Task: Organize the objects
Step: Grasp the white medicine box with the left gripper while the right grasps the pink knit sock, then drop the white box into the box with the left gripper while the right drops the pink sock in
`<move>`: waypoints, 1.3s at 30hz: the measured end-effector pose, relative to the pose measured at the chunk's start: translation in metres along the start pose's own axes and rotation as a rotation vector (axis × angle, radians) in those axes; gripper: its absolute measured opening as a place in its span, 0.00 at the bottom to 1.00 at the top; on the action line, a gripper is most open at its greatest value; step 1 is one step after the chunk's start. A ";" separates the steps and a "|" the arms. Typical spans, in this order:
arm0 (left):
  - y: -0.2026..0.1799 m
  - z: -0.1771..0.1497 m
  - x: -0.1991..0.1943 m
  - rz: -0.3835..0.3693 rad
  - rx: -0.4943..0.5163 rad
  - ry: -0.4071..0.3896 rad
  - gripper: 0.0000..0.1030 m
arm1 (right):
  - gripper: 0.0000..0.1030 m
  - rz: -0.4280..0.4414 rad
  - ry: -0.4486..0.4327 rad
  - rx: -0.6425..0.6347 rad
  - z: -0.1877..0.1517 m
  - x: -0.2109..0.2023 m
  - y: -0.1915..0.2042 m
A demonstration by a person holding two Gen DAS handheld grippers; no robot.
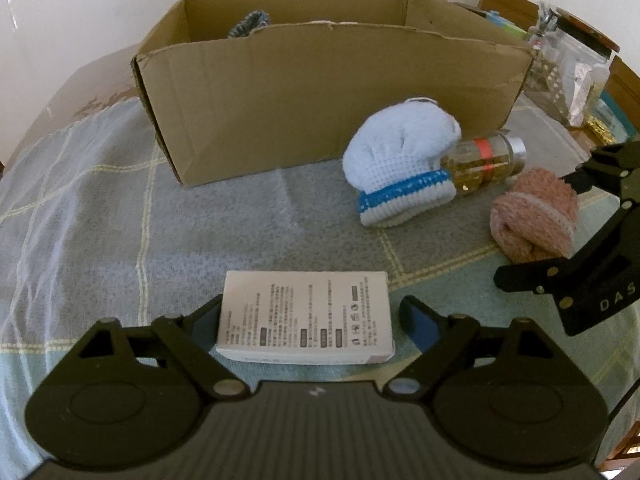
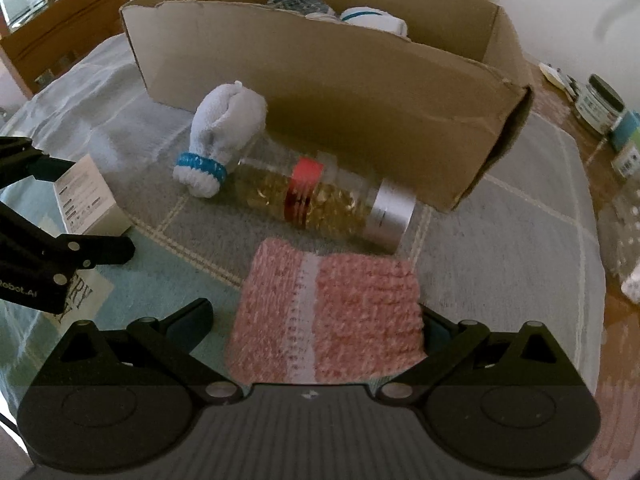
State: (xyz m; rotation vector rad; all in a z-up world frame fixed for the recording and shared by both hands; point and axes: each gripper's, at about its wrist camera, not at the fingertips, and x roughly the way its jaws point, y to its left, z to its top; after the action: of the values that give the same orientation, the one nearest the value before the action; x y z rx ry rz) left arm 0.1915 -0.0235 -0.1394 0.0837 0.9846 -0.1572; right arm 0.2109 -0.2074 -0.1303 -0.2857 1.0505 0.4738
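Two grippers: both point down at the checked cloth point(image 1: 120, 208).
Left gripper point(image 1: 310, 312): jaws wide, flat white printed carton point(image 1: 306, 316) between them, right pad clear.
Right gripper point(image 2: 320, 320): straddles pink knitted roll point(image 2: 326, 316); grip unclear.
Cardboard box point(image 1: 320, 92): behind, open-topped.

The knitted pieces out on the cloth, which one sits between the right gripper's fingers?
The pink knitted piece, between the right gripper fingers; the white one with the blue band lies farther off, by the bottle.
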 end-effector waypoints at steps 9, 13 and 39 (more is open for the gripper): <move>-0.005 0.002 -0.005 0.006 -0.004 0.019 0.82 | 0.97 0.003 0.006 -0.007 0.001 0.000 0.000; -0.005 0.004 -0.008 0.005 -0.004 0.034 0.77 | 0.87 -0.009 -0.004 -0.021 0.002 -0.003 0.000; 0.003 0.072 -0.083 -0.060 0.095 0.033 0.77 | 0.77 0.095 -0.059 -0.126 0.033 -0.094 -0.018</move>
State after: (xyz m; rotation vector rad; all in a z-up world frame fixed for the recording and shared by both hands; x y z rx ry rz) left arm 0.2065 -0.0225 -0.0307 0.1442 1.0133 -0.2578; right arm 0.2068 -0.2301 -0.0317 -0.3328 0.9811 0.6316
